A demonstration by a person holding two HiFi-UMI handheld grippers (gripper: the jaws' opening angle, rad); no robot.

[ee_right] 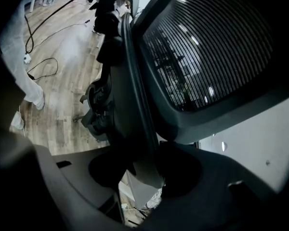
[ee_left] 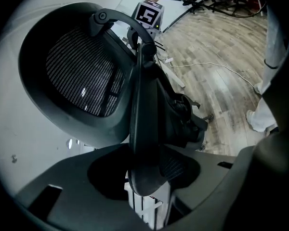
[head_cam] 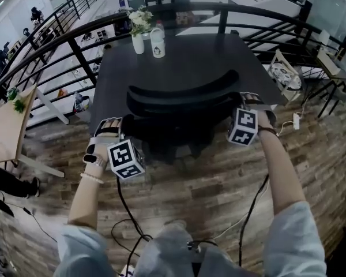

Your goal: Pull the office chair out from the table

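Left gripper [head_cam: 108, 127] is clamped on the left back rim of the chair [head_cam: 184, 97] — right gripper [head_cam: 246, 101] is clamped on the right rim. The chair sits tucked against the table [head_cam: 219, 56]. An uneven pull would likely swing it and slip a rim from the jaws — or roll it onto the cable [head_cam: 122, 209] behind.

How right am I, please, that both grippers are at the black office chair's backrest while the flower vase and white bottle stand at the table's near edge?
No: the head view shows the flower vase and white bottle at the far edge of the table. The left gripper and right gripper are at the office chair's backrest.
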